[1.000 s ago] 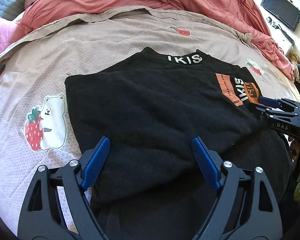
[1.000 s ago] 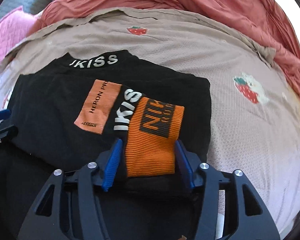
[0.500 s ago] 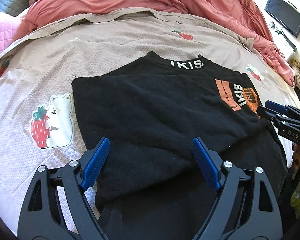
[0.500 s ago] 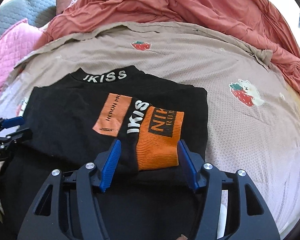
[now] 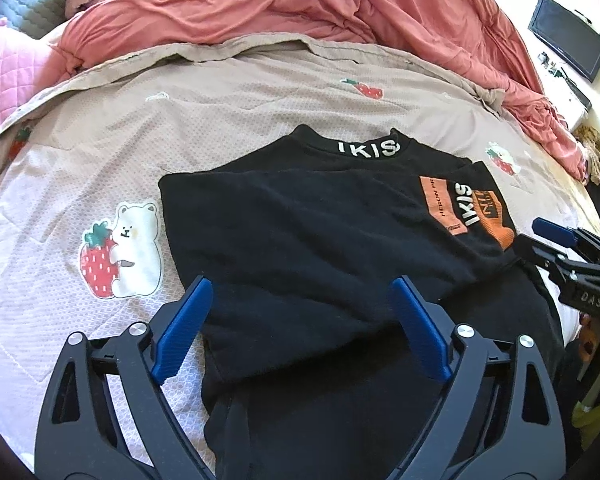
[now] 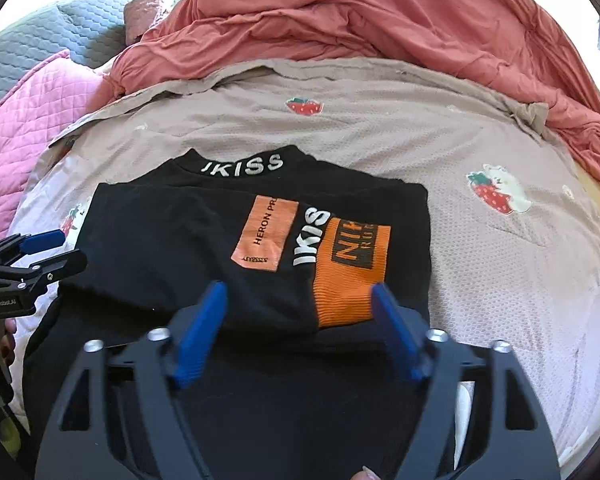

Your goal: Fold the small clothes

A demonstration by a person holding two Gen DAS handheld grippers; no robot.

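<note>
A black top (image 5: 308, 240) with white "IKISS" lettering and an orange cuff (image 6: 350, 272) lies partly folded on the bed; both sleeves are folded across its chest. It also shows in the right wrist view (image 6: 172, 240). My left gripper (image 5: 300, 320) is open and empty, above the garment's near left part. My right gripper (image 6: 300, 320) is open and empty, just short of the orange cuff. Each gripper shows side-on in the other's view, the right one (image 5: 556, 240) at the right edge, the left one (image 6: 40, 248) at the left edge.
The garment lies on a beige bedsheet (image 5: 240, 100) with strawberry-bear prints (image 5: 120, 248). A rumpled red duvet (image 5: 300, 8) lies across the back, pink and grey quilts (image 6: 28, 100) at the far left. A dark monitor (image 5: 566, 36) stands off the bed at the right.
Both grippers have pulled back and risen from the garment. The right gripper's jaws, which flanked the orange cuff, have opened wider and left it lying on the top.
</note>
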